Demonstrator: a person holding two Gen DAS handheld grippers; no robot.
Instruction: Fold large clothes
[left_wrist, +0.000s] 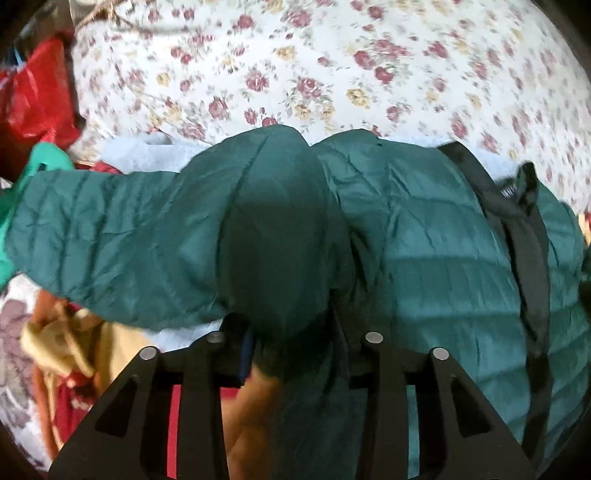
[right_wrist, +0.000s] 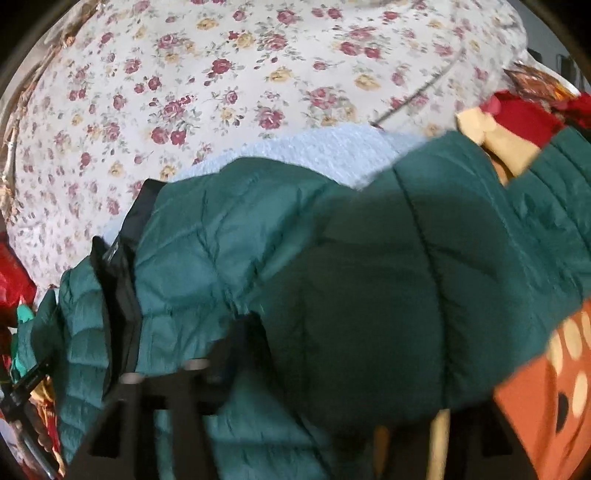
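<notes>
A dark green quilted jacket (left_wrist: 424, 229) lies spread across a floral bed, with its black lining and collar (left_wrist: 517, 221) turned out. My left gripper (left_wrist: 291, 332) is at the jacket's near edge, and a thick fold fills the gap between its fingers, pinched from both sides. In the right wrist view the same jacket (right_wrist: 332, 258) drapes over my right gripper (right_wrist: 332, 362). Only that gripper's left finger (right_wrist: 236, 347) shows, blurred. Cloth hides the other finger, so its grip is unclear. The black lining (right_wrist: 118, 266) runs down the left side.
The floral bedsheet (left_wrist: 332, 74) stretches beyond the jacket. Under the jacket lies a pale blue fleece (right_wrist: 332, 155). A red bag (left_wrist: 37, 96) and yellow cloth (left_wrist: 74, 343) crowd the left; an orange dotted cloth (right_wrist: 554, 387) and red garments (right_wrist: 517, 122) lie to the right.
</notes>
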